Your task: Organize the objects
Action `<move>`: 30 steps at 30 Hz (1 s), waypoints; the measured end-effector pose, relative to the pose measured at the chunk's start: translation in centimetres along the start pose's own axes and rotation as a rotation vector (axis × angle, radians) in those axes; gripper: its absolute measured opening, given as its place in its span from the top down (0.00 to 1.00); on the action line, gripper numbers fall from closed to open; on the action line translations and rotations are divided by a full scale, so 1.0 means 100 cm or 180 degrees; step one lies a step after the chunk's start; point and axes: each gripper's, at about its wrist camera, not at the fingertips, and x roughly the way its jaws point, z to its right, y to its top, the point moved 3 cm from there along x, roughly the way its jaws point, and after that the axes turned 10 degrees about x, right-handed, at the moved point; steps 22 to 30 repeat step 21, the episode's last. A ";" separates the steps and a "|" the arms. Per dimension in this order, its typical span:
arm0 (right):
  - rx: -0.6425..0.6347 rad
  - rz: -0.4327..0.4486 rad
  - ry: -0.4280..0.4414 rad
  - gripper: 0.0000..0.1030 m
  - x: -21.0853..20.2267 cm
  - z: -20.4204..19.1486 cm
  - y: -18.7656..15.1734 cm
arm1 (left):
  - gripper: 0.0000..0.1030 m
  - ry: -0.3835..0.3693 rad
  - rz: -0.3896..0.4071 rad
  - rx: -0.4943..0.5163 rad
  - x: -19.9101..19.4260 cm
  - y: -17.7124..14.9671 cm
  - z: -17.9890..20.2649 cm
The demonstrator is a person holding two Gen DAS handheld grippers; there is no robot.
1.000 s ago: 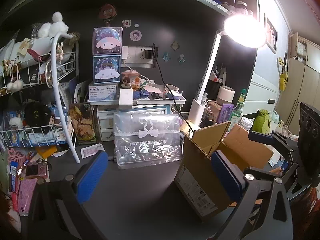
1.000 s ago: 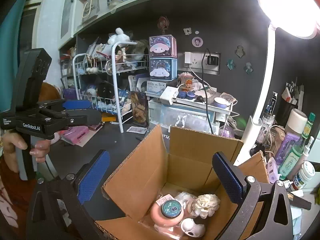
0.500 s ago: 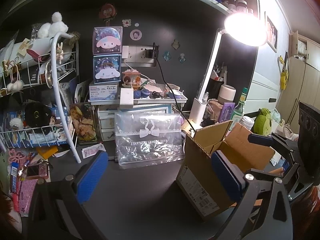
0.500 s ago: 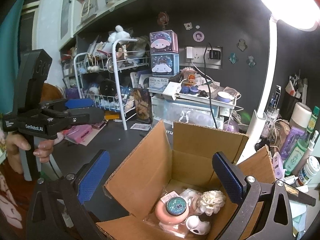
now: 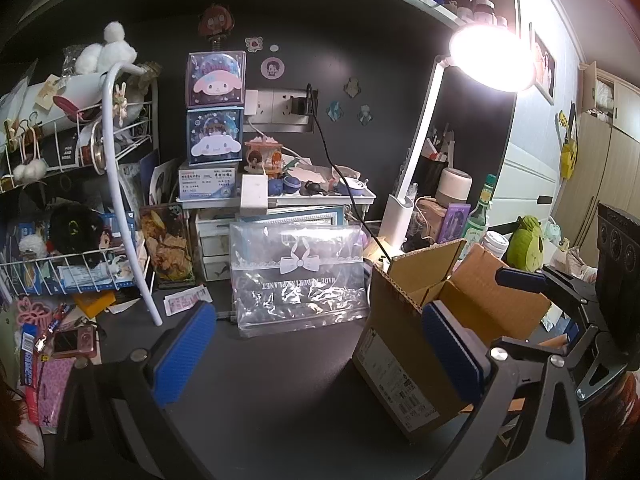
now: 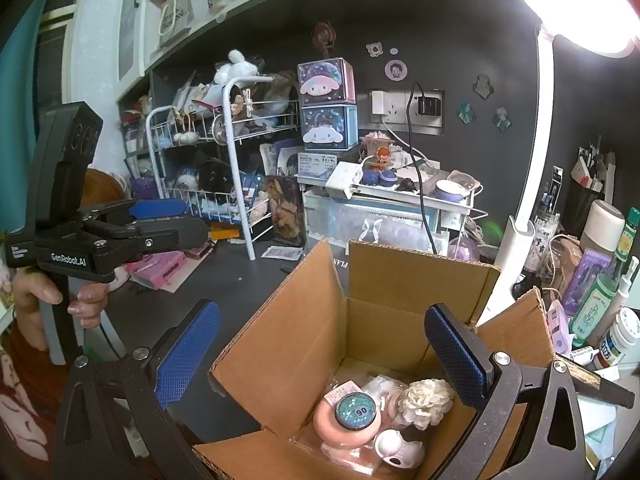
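Organizing in progress: open brown cardboard box [image 6: 384, 320] on the dark bench [image 5: 280, 380].
Small trinkets are already boxed; bench clutter remains. Left tool [image 5: 316, 354] and right tool [image 6: 320, 354] are held open, empty.

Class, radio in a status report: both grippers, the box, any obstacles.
Left gripper open, empty. Right gripper open over the cardboard box. Box flaps up, white flower inside. Lamp close behind.

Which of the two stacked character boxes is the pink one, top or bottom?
The top box: its front shows a pink-hooded rabbit face. The bottom box under it is blue, with a white long-eared dog face.
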 end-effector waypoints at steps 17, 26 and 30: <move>0.0007 -0.0003 -0.0018 0.00 0.002 0.001 0.000 | 0.01 0.0000 -0.0008 -0.0009 0.000 -0.001 0.000; 0.0018 -0.0002 -0.0031 0.00 0.003 0.001 -0.001 | 0.01 0.0003 -0.0002 -0.0002 0.001 -0.003 -0.001; 0.0018 -0.0002 -0.0031 0.00 0.003 0.001 -0.001 | 0.01 0.0003 -0.0002 -0.0002 0.001 -0.003 -0.001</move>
